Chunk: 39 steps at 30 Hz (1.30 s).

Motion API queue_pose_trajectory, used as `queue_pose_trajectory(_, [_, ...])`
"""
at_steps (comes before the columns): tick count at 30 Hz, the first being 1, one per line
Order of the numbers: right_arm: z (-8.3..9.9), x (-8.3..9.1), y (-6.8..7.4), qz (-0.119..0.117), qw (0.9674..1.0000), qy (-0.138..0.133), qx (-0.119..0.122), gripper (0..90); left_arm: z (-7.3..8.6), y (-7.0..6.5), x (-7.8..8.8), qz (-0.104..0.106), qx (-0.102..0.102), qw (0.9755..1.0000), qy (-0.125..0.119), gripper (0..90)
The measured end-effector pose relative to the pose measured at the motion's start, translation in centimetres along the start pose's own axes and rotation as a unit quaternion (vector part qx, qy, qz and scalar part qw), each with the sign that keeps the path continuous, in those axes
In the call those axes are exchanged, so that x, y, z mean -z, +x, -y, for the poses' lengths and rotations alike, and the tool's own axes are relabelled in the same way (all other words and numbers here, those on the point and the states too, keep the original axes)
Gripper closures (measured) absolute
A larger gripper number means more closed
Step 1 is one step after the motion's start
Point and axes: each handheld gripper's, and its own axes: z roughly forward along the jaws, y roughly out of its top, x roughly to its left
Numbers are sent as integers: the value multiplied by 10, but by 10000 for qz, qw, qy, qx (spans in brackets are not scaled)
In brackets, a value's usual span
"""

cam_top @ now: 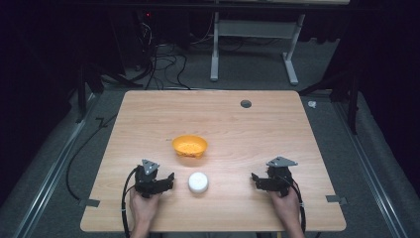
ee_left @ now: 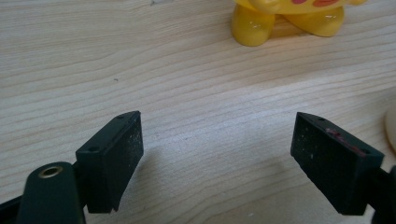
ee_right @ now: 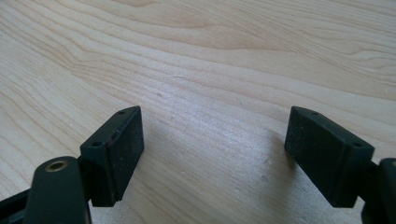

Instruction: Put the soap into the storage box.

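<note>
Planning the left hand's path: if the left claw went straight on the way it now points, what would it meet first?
Probably the yellow bowl, which sits ahead and a little right of the open left claw; bare table lies between them. Depth is unclear, so it might just pass its left side.

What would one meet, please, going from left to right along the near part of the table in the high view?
left gripper → white round object → right gripper. The yellow bowl lies farther back, so it is left out of the order.
</note>
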Motion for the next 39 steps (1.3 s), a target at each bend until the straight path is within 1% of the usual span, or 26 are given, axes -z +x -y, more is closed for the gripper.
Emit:
queue_pose_trajectory(3, [0, 0, 0, 0, 10000, -1, 0, 206, -1, -1, 3, -1, -59, 10000, -10, 167])
queue_pose_trajectory(4, [0, 0, 0, 0, 10000, 0, 1, 206, -3, -2, 6, 107, -42, 9999, -89, 187])
queue_pose_trajectory(6, [0, 0, 0, 2, 10000, 0, 1, 206, -4, -3, 9, 195, -51, 9997, -147, 193])
queue_pose_trajectory(8, [0, 0, 0, 2, 10000, 0, 2, 206, -6, -5, 12, 255, -115, 9995, -161, 192])
queue_pose_trajectory(14, [0, 0, 0, -1, 10000, -1, 1, 206, -10, -11, 17, 433, -146, 9986, -269, 162])
queue_pose_trajectory(16, [0, 0, 0, -1, 10000, 1, -1, 206, -12, -13, 19, 520, -158, 9981, -277, 154])
queue_pose_trajectory(20, [0, 0, 0, -3, 10000, -4, 5, 206, -15, -19, 23, 600, -235, 9974, -316, 149])
queue_pose_trajectory(21, [0, 0, 0, -2, 10000, -4, 6, 206, -16, -21, 23, 664, -225, 9970, -327, 148])
queue_pose_trajectory(25, [0, 0, 0, -4, 10000, -4, 8, 206, -19, -29, 27, 799, -313, 9956, -368, 146])
queue_pose_trajectory(28, [0, 0, 0, -8, 10000, -4, 1, 206, -21, -34, 29, 930, -351, 9942, -420, 144])
queue_pose_trajectory(30, [0, 0, 0, -9, 10000, -4, 1, 206, -22, -39, 29, 995, -428, 9933, -405, 143])
queue_pose_trajectory(37, [0, 0, 0, -6, 10000, -2, -4, 206, -23, -53, 28, 1226, -595, 9901, -349, 143])
queue_pose_trajectory(38, [0, 0, 0, -8, 10000, -3, 0, 206, -23, -55, 28, 1253, -665, 9895, -297, 143])
queue_pose_trajectory(39, [0, 0, 0, -7, 10000, -3, 2, 206, -23, -57, 27, 1274, -684, 9891, -271, 143])
